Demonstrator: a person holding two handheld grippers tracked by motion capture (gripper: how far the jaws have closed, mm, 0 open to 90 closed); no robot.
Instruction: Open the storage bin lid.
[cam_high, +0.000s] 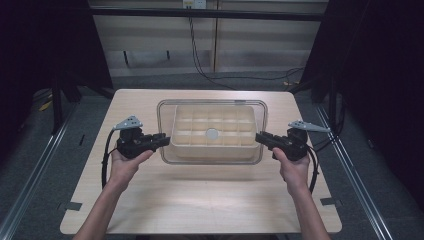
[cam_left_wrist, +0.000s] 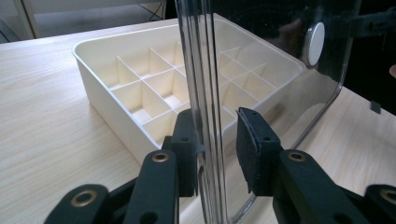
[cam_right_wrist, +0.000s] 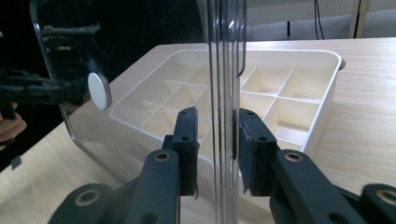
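Forearms and hands enter low, each holding a gripper. Wooden table (cam_high: 200, 200): bare surface beneath both grippers. Clear lid (cam_high: 212, 104): transparent, rounded corners, held level between the two grippers above the tray; a round white knob (cam_high: 212, 133) sits at its centre. Cream divided tray (cam_high: 186, 150): open compartments, resting on the table just beyond and below each gripper's jaws. Left gripper (cam_high: 164, 140): jaws straddle the lid's left edge, a gap showing at one pad, not clamped. Right gripper (cam_high: 259, 138): jaws straddle the lid's right edge, narrow gaps either side, likewise not pinched tight.
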